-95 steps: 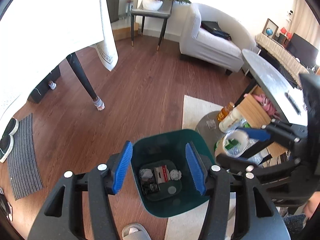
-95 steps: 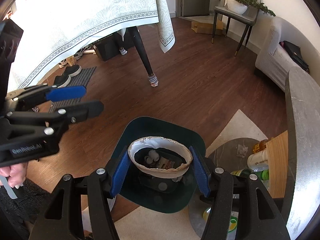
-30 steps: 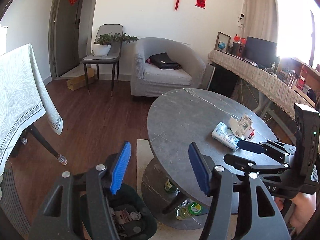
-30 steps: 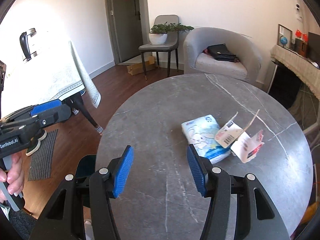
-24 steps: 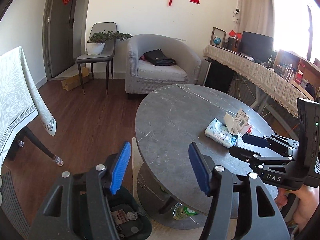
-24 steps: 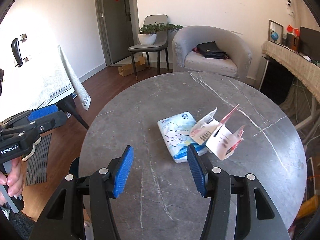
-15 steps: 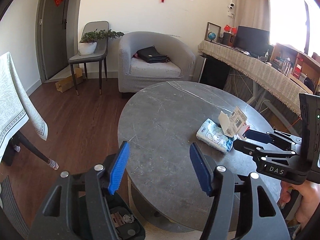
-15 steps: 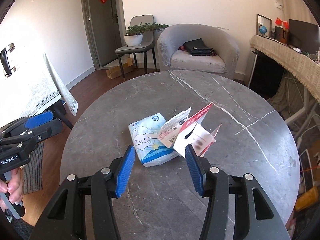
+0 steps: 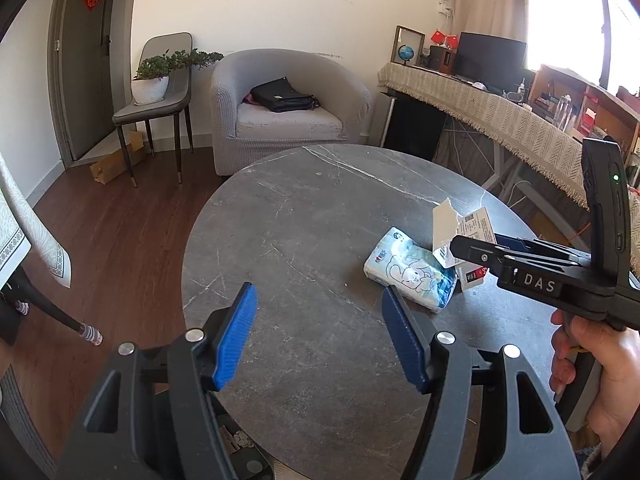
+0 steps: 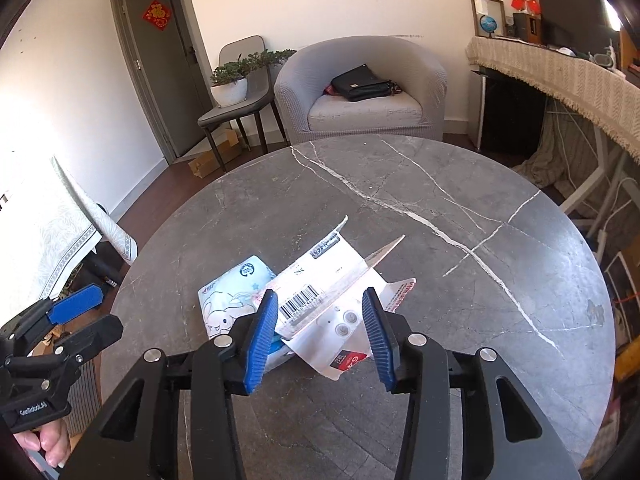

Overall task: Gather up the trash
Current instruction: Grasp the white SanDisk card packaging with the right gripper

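A torn white package with a barcode and red edge (image 10: 328, 304) lies on the round grey marble table (image 10: 440, 208), leaning on a pale blue tissue pack (image 10: 228, 300). My right gripper (image 10: 320, 332) is open, its blue pads on either side of the torn package, apart from it. In the left wrist view the tissue pack (image 9: 408, 272) and torn package (image 9: 460, 232) lie right of centre, with the right gripper (image 9: 480, 248) over them. My left gripper (image 9: 320, 328) is open and empty above the table's near edge.
The dark trash bin (image 9: 236, 440) with scraps shows low under the left gripper. A grey armchair (image 9: 284, 108) with a black bag, a chair with a potted plant (image 9: 156, 80), and a cloth-covered table (image 10: 60, 220) at left surround the round table.
Both grippers have moved from the bin up over the table. The right gripper has advanced until its open pads flank the torn package. The paper bowl it held earlier is gone.
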`<state>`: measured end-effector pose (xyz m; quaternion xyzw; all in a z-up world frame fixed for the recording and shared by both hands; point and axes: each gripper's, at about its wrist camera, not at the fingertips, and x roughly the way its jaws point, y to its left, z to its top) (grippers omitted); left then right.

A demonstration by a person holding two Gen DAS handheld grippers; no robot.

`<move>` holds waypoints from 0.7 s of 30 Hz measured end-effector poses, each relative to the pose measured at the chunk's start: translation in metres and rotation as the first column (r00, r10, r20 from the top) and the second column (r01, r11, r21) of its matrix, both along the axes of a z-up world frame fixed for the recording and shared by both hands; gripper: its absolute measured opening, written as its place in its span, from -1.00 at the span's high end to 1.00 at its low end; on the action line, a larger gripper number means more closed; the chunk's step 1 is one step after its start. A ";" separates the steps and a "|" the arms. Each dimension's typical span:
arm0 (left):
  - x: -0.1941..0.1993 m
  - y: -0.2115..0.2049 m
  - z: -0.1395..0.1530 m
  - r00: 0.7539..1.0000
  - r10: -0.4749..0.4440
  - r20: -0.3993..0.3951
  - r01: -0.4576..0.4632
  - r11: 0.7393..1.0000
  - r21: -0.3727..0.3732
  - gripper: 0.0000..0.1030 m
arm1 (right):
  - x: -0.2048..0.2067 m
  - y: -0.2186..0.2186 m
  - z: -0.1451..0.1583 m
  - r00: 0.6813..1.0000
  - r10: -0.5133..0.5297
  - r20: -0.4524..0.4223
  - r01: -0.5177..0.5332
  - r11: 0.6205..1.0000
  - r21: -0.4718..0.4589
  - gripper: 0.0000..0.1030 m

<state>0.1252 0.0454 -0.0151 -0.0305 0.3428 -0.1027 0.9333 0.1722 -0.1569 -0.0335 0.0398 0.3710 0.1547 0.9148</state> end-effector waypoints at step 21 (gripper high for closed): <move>0.023 -0.033 -0.019 0.984 -0.142 -0.108 0.146 0.989 0.030 -0.51 | 0.023 -0.027 -0.005 0.997 -0.051 -0.065 0.055 0.997 0.060 0.58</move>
